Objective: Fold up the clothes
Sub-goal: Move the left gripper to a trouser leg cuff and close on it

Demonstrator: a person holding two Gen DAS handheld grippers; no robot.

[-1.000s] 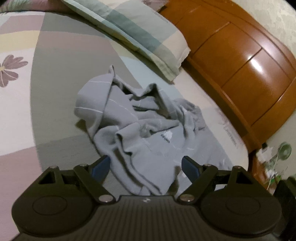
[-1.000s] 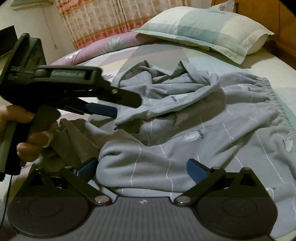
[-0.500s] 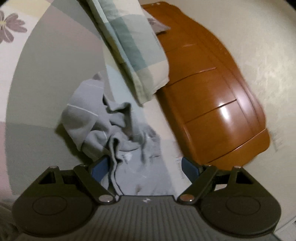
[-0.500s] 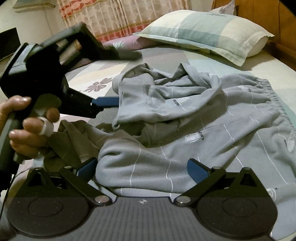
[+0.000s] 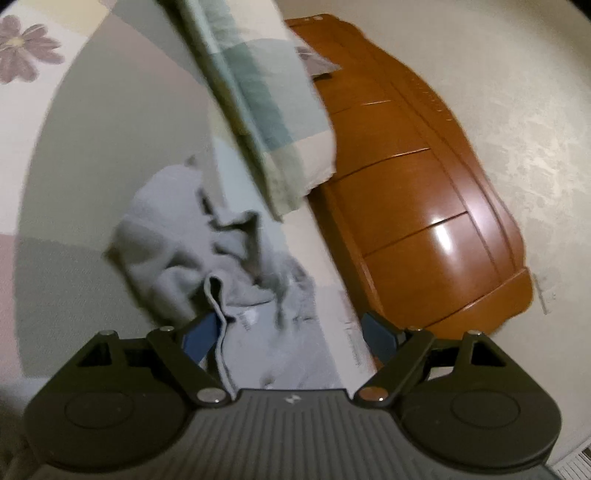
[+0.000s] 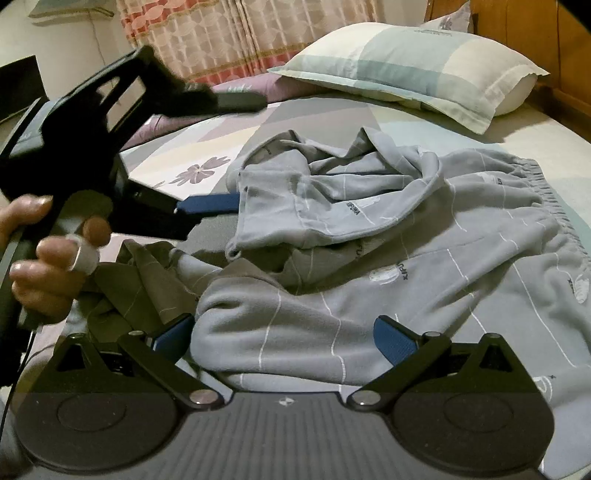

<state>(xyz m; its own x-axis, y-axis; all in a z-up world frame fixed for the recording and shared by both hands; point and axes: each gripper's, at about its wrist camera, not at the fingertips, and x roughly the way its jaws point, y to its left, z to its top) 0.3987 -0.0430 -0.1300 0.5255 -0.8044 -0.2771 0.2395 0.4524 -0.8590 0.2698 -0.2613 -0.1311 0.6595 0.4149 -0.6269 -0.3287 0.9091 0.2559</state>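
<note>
A crumpled grey garment with thin white lines and small prints lies on the bed; it shows blurred in the left wrist view. A hand holds my left gripper rolled onto its side, open, one finger above the other. Its lower blue finger lies against the garment's raised left edge. From its own camera the left gripper has its jaws wide apart, a cloth hem beside the left pad. My right gripper hangs open over the garment's near fold.
A checked pillow lies at the head of the bed, by the wooden headboard. The bed sheet has pastel blocks and flower prints. Patterned curtains hang behind. A pale wall rises past the headboard.
The left gripper has rolled onto its side and tipped up, its view swinging toward the headboard and wall. Its lower finger now lies at the garment's left edge. The right gripper has kept still.
</note>
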